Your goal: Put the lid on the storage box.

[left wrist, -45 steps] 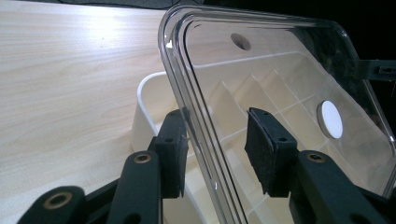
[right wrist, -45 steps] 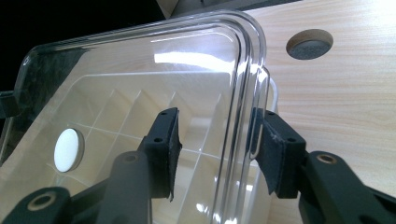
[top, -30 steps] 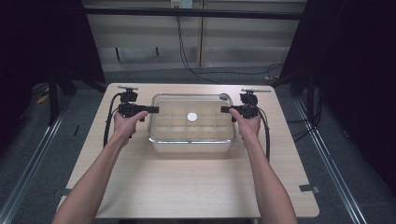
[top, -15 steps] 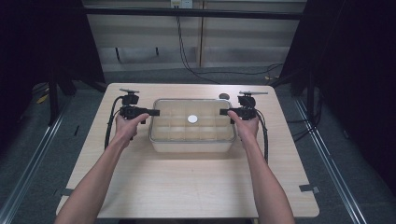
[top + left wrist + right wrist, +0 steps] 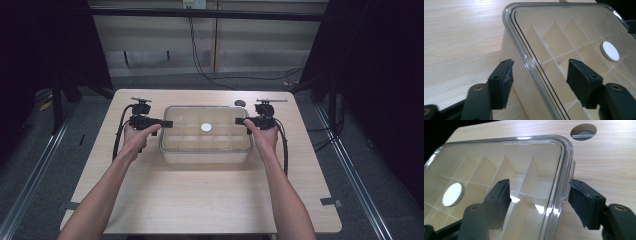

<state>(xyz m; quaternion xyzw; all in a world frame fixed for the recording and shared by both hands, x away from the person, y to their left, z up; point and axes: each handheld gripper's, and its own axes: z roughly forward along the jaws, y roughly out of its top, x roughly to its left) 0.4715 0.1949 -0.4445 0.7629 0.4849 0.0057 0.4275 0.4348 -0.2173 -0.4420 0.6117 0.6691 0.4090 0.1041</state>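
Release step: both the left gripper [image 5: 166, 123] and right gripper [image 5: 240, 121] have just been opening, jaws apart astride the clear box [image 5: 205, 149] rim on the worktop [image 5: 200, 200], next back straight out.

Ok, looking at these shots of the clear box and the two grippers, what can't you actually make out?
- Box lid: high view too small, gripper views too close to show whether it is latched.
- White disc: on or under the lid, unclear through the glare.
- Compartments: contents blurred by the reflective lid in all views.
- Left gripper and right gripper: jaws have just been opening and straddle the rim; the far walls are cut off by the picture edges.
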